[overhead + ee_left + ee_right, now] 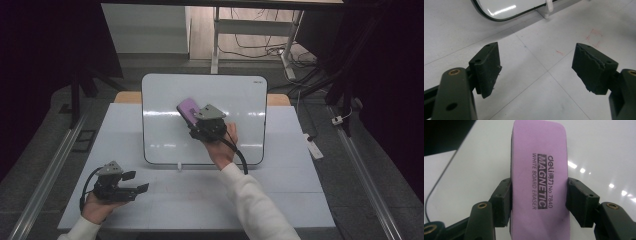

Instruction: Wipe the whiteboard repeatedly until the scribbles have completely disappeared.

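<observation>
Purple eraser clamped in right hand-held gripper, seemingly on whiteboard

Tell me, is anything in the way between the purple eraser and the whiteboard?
No, nothing visible. The right gripper holds the purple eraser over the whiteboard, with bare white surface beneath it. The left gripper waits open on the table.

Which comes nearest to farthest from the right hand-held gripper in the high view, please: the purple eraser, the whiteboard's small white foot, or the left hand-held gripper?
1. Purple eraser: clamped between the jaws of the right hand-held gripper, over the whiteboard.
2. Small white foot: at the whiteboard's near edge, below the gripper.
3. Left hand-held gripper: open, at the table's near left.
</observation>
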`<state>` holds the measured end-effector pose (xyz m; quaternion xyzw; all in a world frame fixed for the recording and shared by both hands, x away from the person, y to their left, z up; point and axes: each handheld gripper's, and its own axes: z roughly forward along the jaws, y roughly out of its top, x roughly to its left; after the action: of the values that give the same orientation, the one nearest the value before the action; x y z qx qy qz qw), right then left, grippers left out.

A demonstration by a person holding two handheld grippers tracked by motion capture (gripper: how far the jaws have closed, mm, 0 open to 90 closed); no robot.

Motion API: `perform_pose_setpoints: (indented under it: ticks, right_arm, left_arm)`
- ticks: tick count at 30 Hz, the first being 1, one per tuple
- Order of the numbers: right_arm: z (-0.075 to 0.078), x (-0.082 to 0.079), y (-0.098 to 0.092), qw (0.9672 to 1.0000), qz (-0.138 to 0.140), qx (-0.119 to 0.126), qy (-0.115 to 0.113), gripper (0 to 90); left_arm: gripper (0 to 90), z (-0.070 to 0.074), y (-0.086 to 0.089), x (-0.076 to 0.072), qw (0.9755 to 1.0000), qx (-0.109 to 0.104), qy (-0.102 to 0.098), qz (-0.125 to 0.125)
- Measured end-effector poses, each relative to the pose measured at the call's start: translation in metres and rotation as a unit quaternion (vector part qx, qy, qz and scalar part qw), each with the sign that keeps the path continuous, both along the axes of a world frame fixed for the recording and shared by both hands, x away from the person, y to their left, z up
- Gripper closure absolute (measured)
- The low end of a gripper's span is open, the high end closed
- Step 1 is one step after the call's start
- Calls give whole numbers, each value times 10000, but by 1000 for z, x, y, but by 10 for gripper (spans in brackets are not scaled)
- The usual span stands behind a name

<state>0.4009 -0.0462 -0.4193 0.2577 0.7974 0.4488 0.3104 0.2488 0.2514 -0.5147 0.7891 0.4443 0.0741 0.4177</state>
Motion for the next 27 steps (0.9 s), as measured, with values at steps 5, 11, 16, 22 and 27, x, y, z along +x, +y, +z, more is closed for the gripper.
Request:
perform_pose_setpoints:
  ticks: [5,11,16,22,27]
  right_arm:
    - [-1,-3,-24,9998,-202,-50,-24,402]
    - [-3,-6,-68,9978,-649,87,25,402]
    - [-6,-11,-90,9967,-778,144,159,402]
    - [-8,-34,-104,9982,-305,363,367,402]
    - [-13,-56,-115,9976,4,442,534,402]
  left_arm:
    - [237,0,0,0,10000,-4,7,6]
    - [237,0,-1,0,10000,0,7,15]
    - [237,0,-3,0,10000,19,3,9]
    - [237,1,-3,1,10000,6,-15,17]
    - [236,1,-7,2,10000,38,-24,-20]
